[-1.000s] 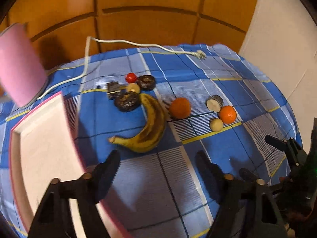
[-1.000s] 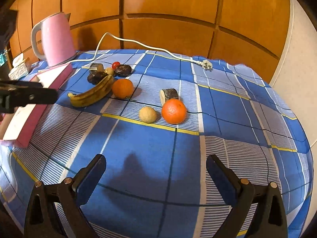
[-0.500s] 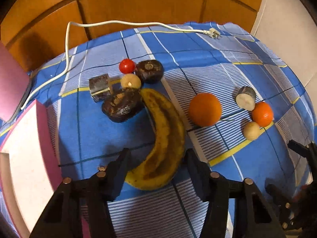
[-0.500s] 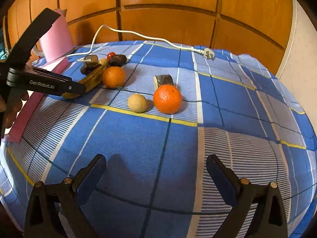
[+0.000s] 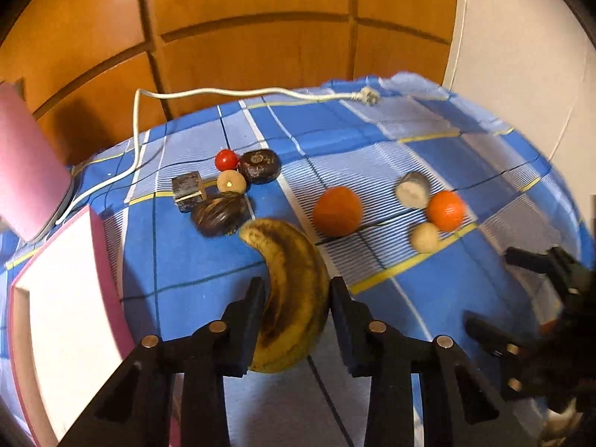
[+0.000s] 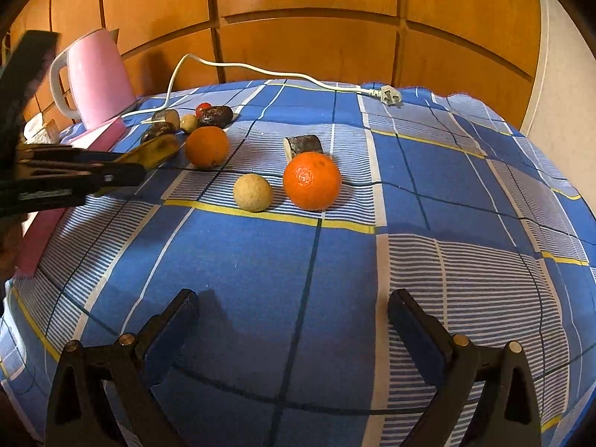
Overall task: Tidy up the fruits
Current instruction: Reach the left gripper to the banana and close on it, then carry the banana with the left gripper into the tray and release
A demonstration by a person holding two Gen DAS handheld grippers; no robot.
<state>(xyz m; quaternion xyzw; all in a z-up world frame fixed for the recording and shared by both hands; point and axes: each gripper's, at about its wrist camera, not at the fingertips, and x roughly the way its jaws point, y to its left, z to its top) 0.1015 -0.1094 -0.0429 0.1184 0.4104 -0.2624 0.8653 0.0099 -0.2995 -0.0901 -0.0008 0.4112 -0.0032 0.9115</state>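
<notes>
A spotted yellow banana (image 5: pixel 288 257) lies on the blue checked cloth (image 5: pixel 372 149). My left gripper (image 5: pixel 297 287) straddles its near half, jaws closing, both pads against its sides. Beyond it lie two oranges (image 5: pixel 337 210) (image 5: pixel 446 210), a beige ball (image 5: pixel 424 237), a cut piece (image 5: pixel 411 193), a cherry tomato (image 5: pixel 226 159) and dark fruits (image 5: pixel 259 165). My right gripper (image 6: pixel 294 298) hovers open over bare cloth, short of the near orange (image 6: pixel 312 180) and the beige ball (image 6: pixel 253 192).
A pink-rimmed white tray (image 5: pixel 67 298) lies left of the banana. A pink kettle (image 6: pixel 95 78) stands behind it at the back left. Its white cord (image 6: pixel 260 72) and plug (image 6: pixel 389 95) trail along the far edge. Wooden panels rise behind.
My left gripper came forward over the banana and its jaws narrowed from wide apart to both sides of the fruit. The right gripper dropped slightly and stays open.
</notes>
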